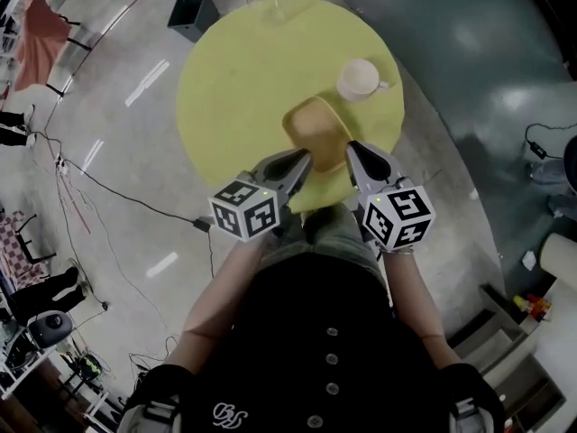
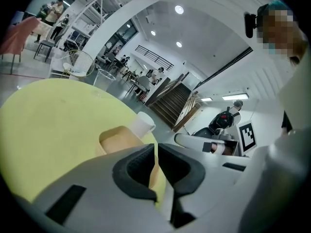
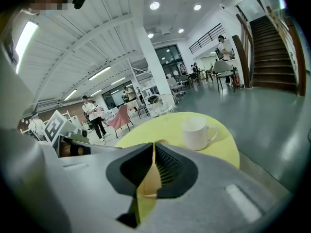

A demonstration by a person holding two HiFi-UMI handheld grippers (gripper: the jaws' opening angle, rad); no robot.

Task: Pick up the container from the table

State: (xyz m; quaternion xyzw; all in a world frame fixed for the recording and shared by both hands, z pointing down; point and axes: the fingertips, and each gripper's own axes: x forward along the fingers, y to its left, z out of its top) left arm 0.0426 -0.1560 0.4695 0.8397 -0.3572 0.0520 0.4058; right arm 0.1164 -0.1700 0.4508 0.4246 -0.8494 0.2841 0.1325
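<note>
Approach: left tongs (image 1: 305, 159) and right tongs (image 1: 353, 150), pressed together empty, flank tan rectangular plastic container (image 1: 317, 129) on round yellow desk (image 1: 243, 70); spreading needed next

L hand-held gripper (image 1: 305, 159) & R hand-held gripper (image 1: 354, 152) side by side, tips angled inward, jaws together, nothing held.

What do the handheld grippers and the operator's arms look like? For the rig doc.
The left gripper and right gripper match: light grey moulded shells tapering to two jaws, with dark ribbed pads. Each carries a white cube printed with black square markers. No cables visible. The person wears a dark buttoned top; forearms uncovered.
</note>
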